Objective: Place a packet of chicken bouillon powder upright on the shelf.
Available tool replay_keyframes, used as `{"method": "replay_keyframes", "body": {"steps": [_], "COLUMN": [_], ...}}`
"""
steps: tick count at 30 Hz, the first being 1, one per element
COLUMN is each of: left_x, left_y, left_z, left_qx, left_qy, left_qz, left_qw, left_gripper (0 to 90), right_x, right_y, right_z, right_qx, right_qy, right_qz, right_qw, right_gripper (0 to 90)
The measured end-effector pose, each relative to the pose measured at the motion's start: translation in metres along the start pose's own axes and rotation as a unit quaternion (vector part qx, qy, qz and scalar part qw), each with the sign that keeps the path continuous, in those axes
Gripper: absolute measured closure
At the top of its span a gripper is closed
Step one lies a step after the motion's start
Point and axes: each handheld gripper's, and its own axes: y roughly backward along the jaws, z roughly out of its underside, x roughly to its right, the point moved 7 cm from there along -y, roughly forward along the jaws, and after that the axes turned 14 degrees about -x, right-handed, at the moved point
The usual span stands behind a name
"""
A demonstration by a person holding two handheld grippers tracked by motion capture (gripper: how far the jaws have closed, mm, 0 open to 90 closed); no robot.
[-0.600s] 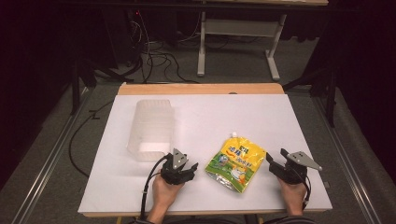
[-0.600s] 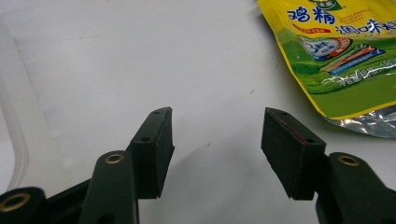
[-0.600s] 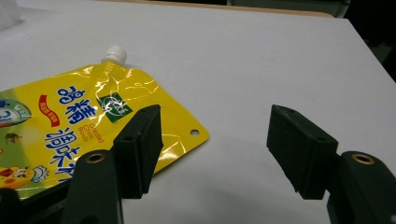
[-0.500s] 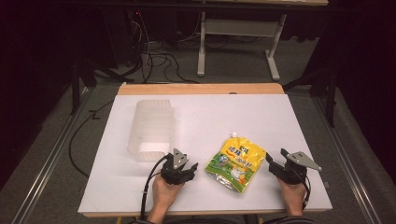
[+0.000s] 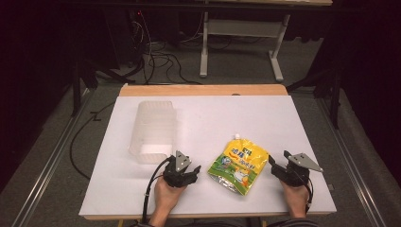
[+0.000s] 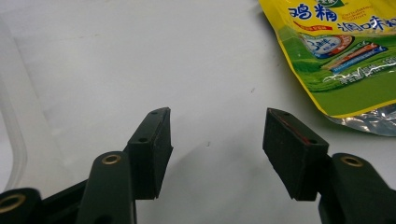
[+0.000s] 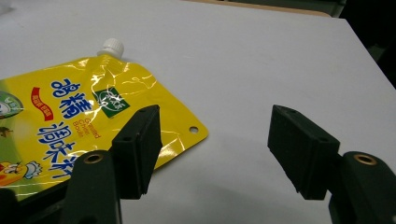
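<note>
White table top (image 5: 246,118), grey floor (image 5: 56,156) with black cables (image 5: 156,56), metal table legs (image 5: 204,52)

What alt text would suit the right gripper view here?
The right gripper hovers with its black jaws open over the white table, nothing between them. A glossy yellow spouted pouch with a white screw cap lies flat at the left, its punched corner beside the left jaw.

Both hands enter from the bottom edge, well apart. The left hand-held gripper (image 5: 189,171) sits low over the surface, jaws spread wide — nothing between them. The right hand-held gripper (image 5: 279,166) also stands open, seemingly angled inward.
</note>
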Motion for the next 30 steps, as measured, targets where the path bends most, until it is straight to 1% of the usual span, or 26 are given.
{"method": "replay_keyframes", "body": {"steps": [3,4,5,11,12,14,16,17,18,19,20,21,24,27,28,29,30], "left_x": [0.000,0.001,0.001,0.003,0.004,0.004,0.004,0.005,0.005,0.008,0.010,0.012,0.017,0.020,0.020,0.022,0.023], "left_y": [0.001,0.005,0.006,0.006,0.007,0.008,0.010,0.011,0.011,0.011,0.011,0.010,0.010,0.009,0.009,0.008,0.009], "left_z": [0.000,-0.001,-0.001,-0.005,-0.006,-0.010,-0.016,-0.020,-0.020,-0.027,-0.029,-0.031,-0.038,-0.047,-0.047,-0.055,-0.059], "left_qx": [0.002,0.021,0.027,0.032,0.037,0.035,0.031,0.033,0.033,0.033,0.030,0.028,0.025,0.025,0.025,0.026,0.026], "left_qy": [0.000,-0.005,-0.007,-0.018,-0.016,-0.013,-0.012,-0.013,-0.013,-0.011,-0.011,-0.011,-0.018,-0.004,-0.004,-0.005,-0.006], "left_qz": [-0.004,-0.011,-0.012,-0.014,-0.012,-0.006,-0.007,-0.003,-0.003,0.016,0.030,0.039,0.050,0.074,0.074,0.079,0.083], "left_qw": [1.0000,0.9997,0.9995,0.9992,0.9991,0.9993,0.9994,0.9994,0.9994,0.9993,0.9990,0.9988,0.9983,0.9969,0.9969,0.9966,0.9961], "left_gripper": [42.7,45.8,46.5,45.8,45.6,44.1,42.2,41.4,40.7,39.0,38.7,38.4,37.6,35.1,34.5,34.1,34.0], "right_x": [0.000,0.000,0.000,0.000,0.000,0.000,0.000,0.000,0.000,0.000,0.000,0.000,0.001,0.001,0.001,0.001,0.001], "right_y": [0.000,0.000,0.000,-0.001,-0.001,0.000,0.000,0.000,0.000,0.000,0.000,0.000,0.001,0.001,0.001,0.002,0.002], "right_z": [0.000,0.000,0.000,-0.001,0.000,-0.001,0.000,0.000,0.000,0.000,0.000,0.000,-0.001,-0.001,-0.001,0.000,0.000], "right_qx": [0.001,0.002,0.000,-0.001,-0.001,0.001,0.002,0.003,0.003,0.002,0.001,0.001,0.010,0.010,0.010,0.011,0.011], "right_qy": [0.000,0.001,0.001,0.002,0.003,0.004,0.000,-0.001,-0.001,-0.001,0.000,0.000,0.000,-0.003,-0.003,-0.002,-0.003], "right_qz": [-0.003,-0.002,-0.001,-0.002,-0.002,0.000,-0.002,-0.003,-0.003,-0.002,-0.002,-0.003,-0.004,-0.005,-0.005,-0.004,-0.004], "right_qw": [1.0000,1.0000,1.0000,1.0000,1.0000,1.0000,1.0000,1.0000,1.0000,1.0000,1.0000,1.0000,0.9999,0.9999,0.9999,0.9999,0.9999], "right_gripper": [35.3,35.2,35.1,34.4,34.4,34.3,34.3,34.2,34.2,34.1,34.0,33.8,33.7,33.1,33.1,33.0,33.0]}}
